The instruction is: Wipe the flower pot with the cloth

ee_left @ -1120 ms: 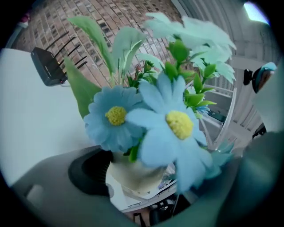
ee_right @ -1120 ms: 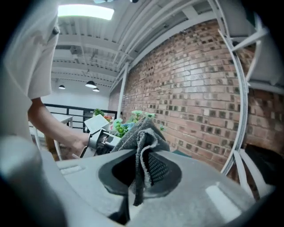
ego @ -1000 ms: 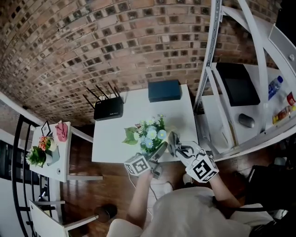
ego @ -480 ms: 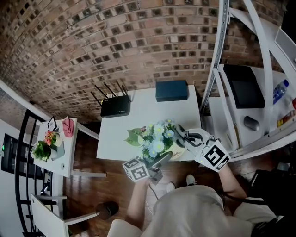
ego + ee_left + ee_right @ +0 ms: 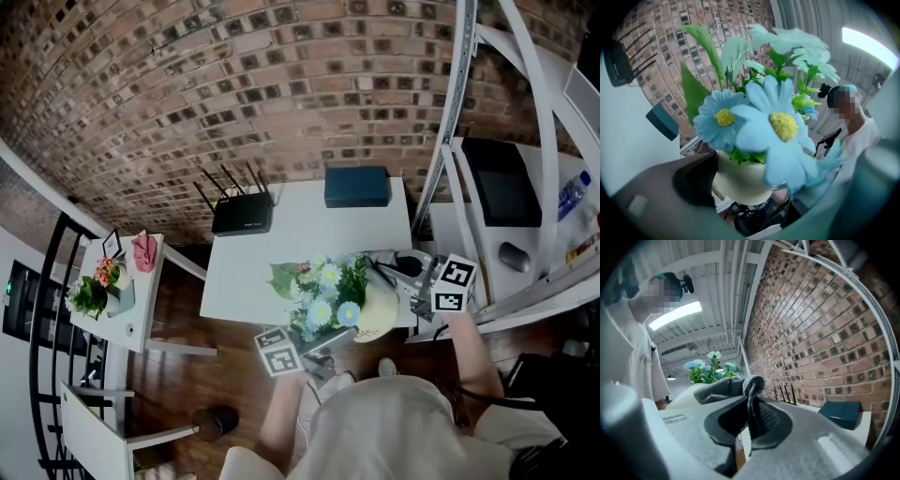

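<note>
A cream flower pot [image 5: 377, 315] of blue and white artificial flowers [image 5: 323, 292] hangs tilted over the white table's front edge. My left gripper [image 5: 337, 339] is shut on it from below. In the left gripper view the pot [image 5: 740, 180] sits between the dark jaws, with big blue daisies [image 5: 780, 126] filling the view. My right gripper [image 5: 401, 272] is just right of the pot, shut on a grey cloth [image 5: 751, 399] bunched between its jaws. That view shows the pot's pale side [image 5: 680, 397] and the flowers [image 5: 710, 367] close behind the cloth.
On the white table [image 5: 272, 258] stand a black router [image 5: 242, 214] and a dark blue box [image 5: 357, 187]. A white metal rack post [image 5: 452, 103] rises at the right, beside a desk with a black pad [image 5: 506, 183]. A small side table [image 5: 117, 309] stands left.
The pot has risen off the table and tipped to the right in my left gripper. My right gripper has swung up and to the right with the cloth, rolling over.
</note>
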`<state>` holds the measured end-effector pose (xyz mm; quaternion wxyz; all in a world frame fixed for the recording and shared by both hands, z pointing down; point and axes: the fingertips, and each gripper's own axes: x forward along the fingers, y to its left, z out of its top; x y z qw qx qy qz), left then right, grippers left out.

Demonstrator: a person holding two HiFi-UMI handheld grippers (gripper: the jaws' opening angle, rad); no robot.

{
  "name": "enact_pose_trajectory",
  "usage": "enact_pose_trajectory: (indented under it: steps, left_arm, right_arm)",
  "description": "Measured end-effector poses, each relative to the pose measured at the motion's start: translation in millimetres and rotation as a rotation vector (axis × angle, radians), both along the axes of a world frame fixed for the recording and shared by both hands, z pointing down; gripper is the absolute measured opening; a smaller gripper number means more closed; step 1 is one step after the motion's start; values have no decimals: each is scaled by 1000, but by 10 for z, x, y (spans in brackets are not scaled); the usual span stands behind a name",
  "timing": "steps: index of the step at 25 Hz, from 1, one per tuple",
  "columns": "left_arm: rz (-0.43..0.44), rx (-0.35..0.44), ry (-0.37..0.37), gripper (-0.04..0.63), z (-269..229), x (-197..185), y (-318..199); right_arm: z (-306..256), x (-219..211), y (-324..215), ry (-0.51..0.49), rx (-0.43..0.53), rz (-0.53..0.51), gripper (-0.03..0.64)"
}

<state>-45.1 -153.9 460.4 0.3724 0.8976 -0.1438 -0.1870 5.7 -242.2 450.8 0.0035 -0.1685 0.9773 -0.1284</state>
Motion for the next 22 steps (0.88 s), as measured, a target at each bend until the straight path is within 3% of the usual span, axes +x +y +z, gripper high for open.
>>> enact_pose_trajectory:
  steps: [5,11,15,19,22]
  left_arm:
    - [17,-25,149,468,-195,81,58]
    - [-43,-48,292,468,-411,51,-130]
    - [-95,-73,329,468,-472,26,-309]
    - [-175,-65,289,468,-453,36,-482]
    - [-234,-111,275,466,-318,2,-579]
  right_arm:
    - [369,-114,63,9,-67,-41,2]
    - [538,-245,251,-51,-122,-51,2]
    - [517,-456,469,-60,-105,-105,2]
    - [495,-504,583,-38,-88,-62,2]
    - [532,-459,666,21,-55,-46,2]
